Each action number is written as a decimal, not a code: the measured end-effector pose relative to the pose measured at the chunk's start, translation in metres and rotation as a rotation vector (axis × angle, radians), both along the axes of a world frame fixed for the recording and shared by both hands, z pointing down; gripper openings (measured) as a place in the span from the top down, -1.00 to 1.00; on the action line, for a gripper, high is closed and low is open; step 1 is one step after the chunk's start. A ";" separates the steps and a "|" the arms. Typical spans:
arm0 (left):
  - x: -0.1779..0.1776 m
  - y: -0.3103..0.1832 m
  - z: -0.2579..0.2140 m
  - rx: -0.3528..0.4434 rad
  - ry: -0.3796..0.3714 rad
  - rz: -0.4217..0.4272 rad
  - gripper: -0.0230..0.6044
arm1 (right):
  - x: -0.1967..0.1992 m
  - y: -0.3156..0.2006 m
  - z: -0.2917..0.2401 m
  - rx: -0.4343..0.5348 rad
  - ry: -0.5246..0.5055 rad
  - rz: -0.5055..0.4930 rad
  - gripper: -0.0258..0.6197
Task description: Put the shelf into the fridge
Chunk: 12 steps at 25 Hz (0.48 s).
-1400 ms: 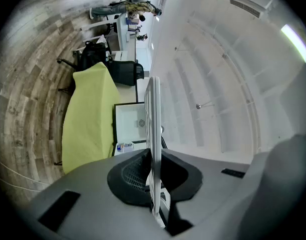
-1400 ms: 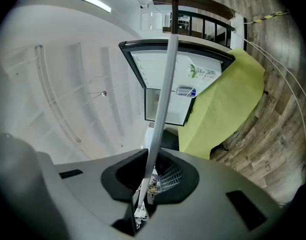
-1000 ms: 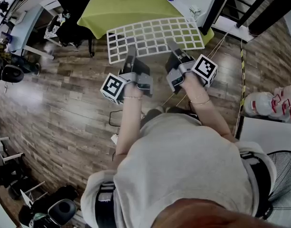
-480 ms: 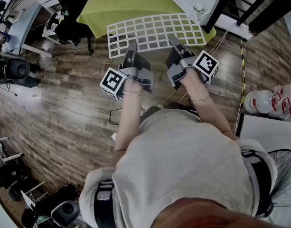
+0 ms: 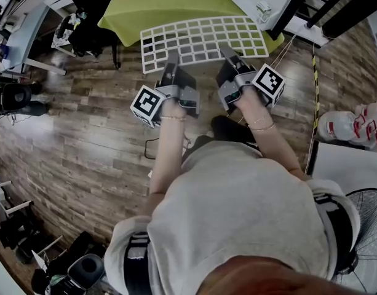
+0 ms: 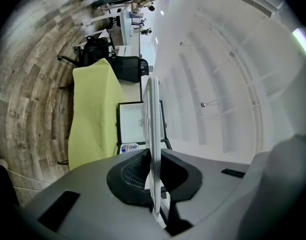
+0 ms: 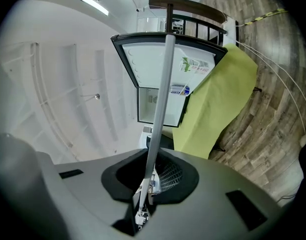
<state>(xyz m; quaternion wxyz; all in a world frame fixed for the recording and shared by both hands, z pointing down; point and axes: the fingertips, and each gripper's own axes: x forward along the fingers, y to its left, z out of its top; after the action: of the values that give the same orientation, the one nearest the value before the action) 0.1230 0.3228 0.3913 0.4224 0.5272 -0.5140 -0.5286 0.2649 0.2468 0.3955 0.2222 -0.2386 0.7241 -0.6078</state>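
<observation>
Both grippers are on the shelf [image 5: 200,42]. I read the left gripper [image 5: 171,63] as clamped on the near edge, left of centre. The right gripper [image 5: 229,55] is clamped on the same edge, right of centre. Each pair of jaws is closed down to the wire's thickness, with nothing else between them. The shelf is held out in front of the person, roughly flat and clear of the wooden floor [image 5: 83,134], its far edge over the yellow-green cloth [image 5: 157,5]. In both gripper views it shows edge-on, running straight out from the jaws (a thin white line splitting the frame). The fridge [image 7: 143,69] stands open ahead of the jaws, next to the cloth. The shelf is not yet inside it.
</observation>
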 end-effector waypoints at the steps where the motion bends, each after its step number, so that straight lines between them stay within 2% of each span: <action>1: -0.004 -0.002 0.001 -0.004 0.008 0.001 0.82 | -0.004 -0.003 0.000 -0.003 0.003 0.000 0.81; 8: -0.039 -0.025 0.010 -0.011 0.019 -0.019 0.81 | -0.040 -0.027 0.007 -0.018 0.010 -0.018 0.81; 12: -0.038 -0.025 0.014 -0.009 0.041 -0.034 0.82 | -0.042 -0.032 0.008 -0.014 -0.001 -0.033 0.82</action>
<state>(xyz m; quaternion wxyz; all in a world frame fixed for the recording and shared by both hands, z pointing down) 0.0852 0.2982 0.4054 0.4264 0.5055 -0.5163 -0.5441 0.2228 0.2152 0.4037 0.2108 -0.2280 0.7237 -0.6163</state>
